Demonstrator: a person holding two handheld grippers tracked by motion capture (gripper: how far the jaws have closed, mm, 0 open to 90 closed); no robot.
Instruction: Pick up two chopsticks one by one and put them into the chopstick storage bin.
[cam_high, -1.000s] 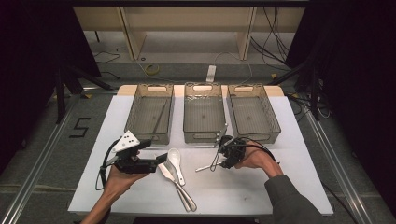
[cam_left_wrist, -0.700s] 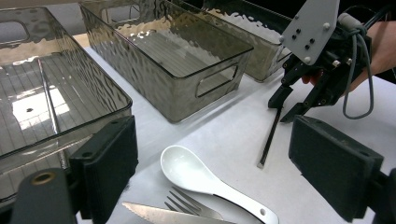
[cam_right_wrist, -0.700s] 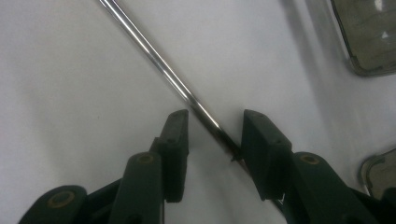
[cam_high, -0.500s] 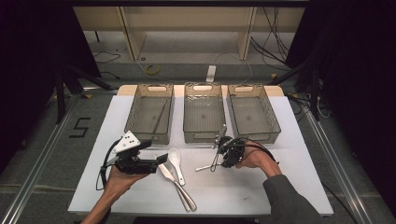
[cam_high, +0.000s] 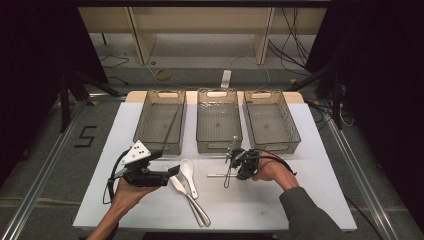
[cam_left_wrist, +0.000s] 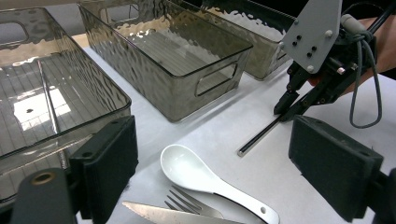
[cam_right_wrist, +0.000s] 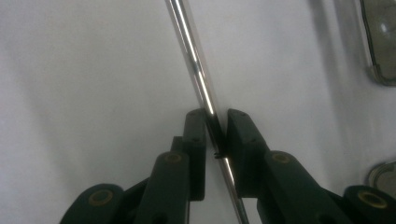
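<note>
A thin metal stick (cam_right_wrist: 198, 70) lies on the white table (cam_high: 310, 150) in front of the middle bin. My right gripper (cam_right_wrist: 216, 121) points down over it, and its jaws have just been closing. The stick runs between the pads; one pad is against it and a thin dark gap shows at the other. In the high view this right gripper (cam_high: 231, 170) stands over the stick (cam_high: 215, 175). My left gripper (cam_high: 175, 170) hovers open at the left, just above a white spoon (cam_left_wrist: 205, 177), a fork (cam_left_wrist: 187, 205) and a knife (cam_left_wrist: 163, 214), holding nothing.
Three clear smoky bins stand in a row at the back: left bin (cam_high: 160, 122) with a thin stick inside, middle bin (cam_high: 218, 120), right bin (cam_high: 271, 120). The front table edge is near both forearms. Cables trail from each gripper.
The right gripper's jaws have narrowed around the metal stick. Both hands have stayed where they were, and the cutlery has not moved.
</note>
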